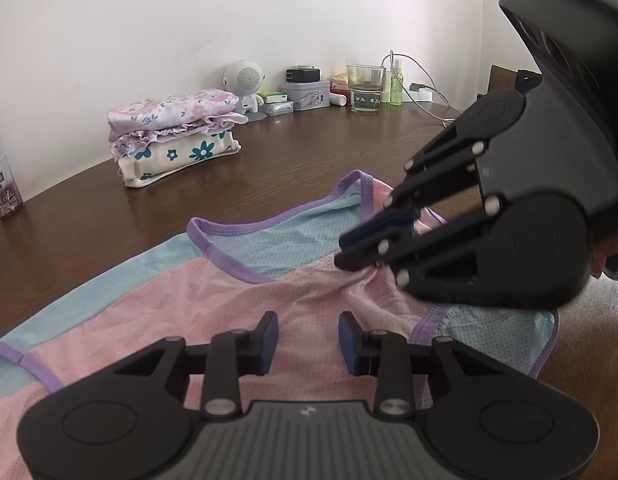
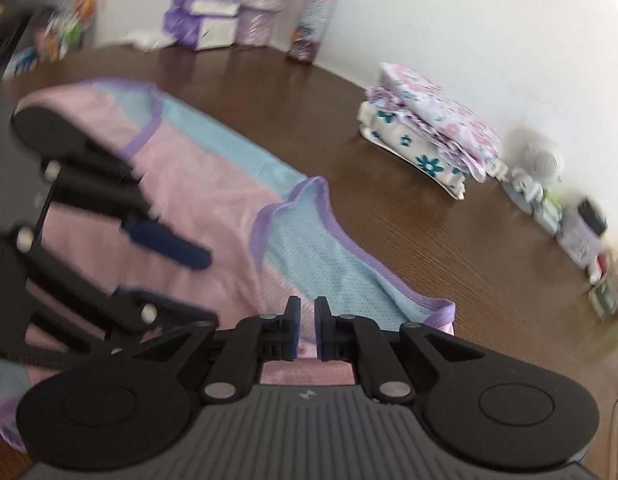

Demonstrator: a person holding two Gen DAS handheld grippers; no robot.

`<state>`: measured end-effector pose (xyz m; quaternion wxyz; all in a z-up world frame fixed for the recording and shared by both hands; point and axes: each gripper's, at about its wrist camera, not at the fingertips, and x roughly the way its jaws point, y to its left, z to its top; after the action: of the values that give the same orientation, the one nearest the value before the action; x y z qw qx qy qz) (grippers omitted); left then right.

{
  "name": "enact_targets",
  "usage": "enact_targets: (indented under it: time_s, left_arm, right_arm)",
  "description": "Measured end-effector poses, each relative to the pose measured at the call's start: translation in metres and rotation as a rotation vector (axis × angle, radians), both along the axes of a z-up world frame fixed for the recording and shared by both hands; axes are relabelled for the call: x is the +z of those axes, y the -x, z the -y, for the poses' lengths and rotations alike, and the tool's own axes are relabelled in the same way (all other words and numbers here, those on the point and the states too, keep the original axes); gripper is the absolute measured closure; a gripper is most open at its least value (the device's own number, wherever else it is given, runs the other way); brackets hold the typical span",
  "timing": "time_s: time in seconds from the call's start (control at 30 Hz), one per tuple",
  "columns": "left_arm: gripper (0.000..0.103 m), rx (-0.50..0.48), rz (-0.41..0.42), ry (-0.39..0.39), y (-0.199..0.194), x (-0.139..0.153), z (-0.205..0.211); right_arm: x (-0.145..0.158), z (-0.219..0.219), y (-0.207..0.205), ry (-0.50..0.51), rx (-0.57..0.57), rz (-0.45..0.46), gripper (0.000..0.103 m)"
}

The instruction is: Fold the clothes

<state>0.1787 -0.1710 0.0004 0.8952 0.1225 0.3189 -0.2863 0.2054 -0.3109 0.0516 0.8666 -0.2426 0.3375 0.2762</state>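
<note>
A pink and blue top (image 1: 245, 292) is lying spread out near the front edge of the brown desk (image 1: 293, 160), waiting to be folded. The right claw (image 1: 351, 254) is pinching a bunch of the pink cloth, its tips nearly closed on it, probably so it can lift that side over. The left claw (image 1: 308, 342) is hanging just above the pink part with its tips wide apart, holding nothing (maybe it is getting ready to grab too). A pile of folded clothes (image 1: 175, 136) is sitting toward the back edge of the desk, well apart, likely so the finished ones are staying out of the way.
</note>
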Motion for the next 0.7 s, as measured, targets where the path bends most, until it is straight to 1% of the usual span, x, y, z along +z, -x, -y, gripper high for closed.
enact_targets:
  time_s: [0.07,0.13,0.27,0.43,0.57,0.6,0.67,0.7]
  left_arm:
    - [0.071,0.002,0.002,0.013,0.0,0.002,-0.002]
    - [0.071,0.004,0.013,0.015,0.001,0.005,-0.003]
    - [0.071,0.024,0.018,0.009,0.0,0.005,-0.008]
    - [0.071,0.034,0.011,0.01,-0.003,0.003,-0.012]
    - [0.072,0.022,-0.007,0.002,-0.009,0.004,-0.011]
    - [0.072,0.013,-0.001,-0.009,-0.01,0.006,-0.01]
    - [0.073,-0.01,0.038,-0.05,-0.012,0.013,-0.008]
    - [0.073,-0.026,0.059,-0.075,-0.013,0.017,-0.006]
  right_arm:
    - [0.005,0.007,-0.011,-0.081,-0.034,-0.055,0.095]
    - [0.004,0.009,-0.018,-0.131,-0.031,-0.116,0.095]
    - [-0.005,0.004,-0.02,-0.136,0.007,-0.178,0.095]
    - [-0.001,0.002,-0.016,-0.15,0.031,-0.18,0.095]
    - [-0.003,-0.006,-0.011,-0.071,0.064,-0.152,0.095]
    - [-0.004,-0.009,-0.009,-0.049,0.075,-0.141,0.095]
    - [-0.004,-0.014,-0.005,-0.005,0.097,-0.117,0.095]
    - [-0.005,-0.016,-0.003,0.018,0.108,-0.105,0.092]
